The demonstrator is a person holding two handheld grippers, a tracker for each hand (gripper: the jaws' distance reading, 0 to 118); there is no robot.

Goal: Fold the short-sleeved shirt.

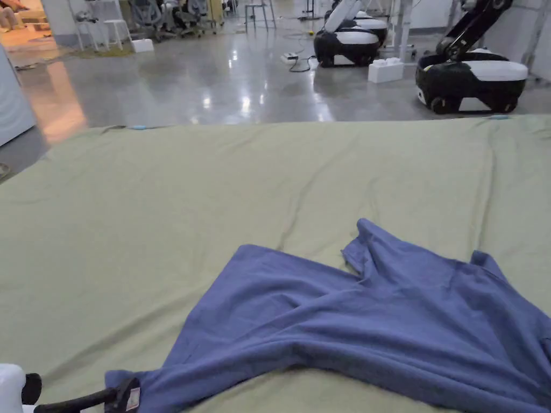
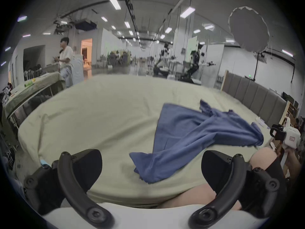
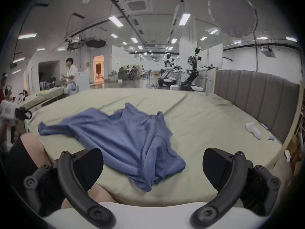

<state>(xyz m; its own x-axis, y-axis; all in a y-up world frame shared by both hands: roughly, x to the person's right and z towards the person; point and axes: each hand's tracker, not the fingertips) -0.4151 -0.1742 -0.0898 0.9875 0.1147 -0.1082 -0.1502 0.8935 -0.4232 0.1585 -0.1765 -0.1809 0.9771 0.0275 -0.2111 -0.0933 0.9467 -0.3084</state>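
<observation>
While both grippers (image 2: 151,168) (image 3: 152,168) gape w/ nothing held, blue shirt (image 1: 371,322) lies rumpled, unfolded on sheet (image 1: 215,188)

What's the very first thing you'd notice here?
The crumpled blue shirt jumps out, lying rumpled on the near part of the pale green bedsheet. In each gripper view an open black claw frames it. Beyond the bed, black-and-white robots stand on the shiny floor.

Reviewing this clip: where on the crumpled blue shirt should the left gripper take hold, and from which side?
Probably the near corner of the blue shirt, approached from the person's edge of the bed: it trails out thin between the open left gripper jaws.
</observation>
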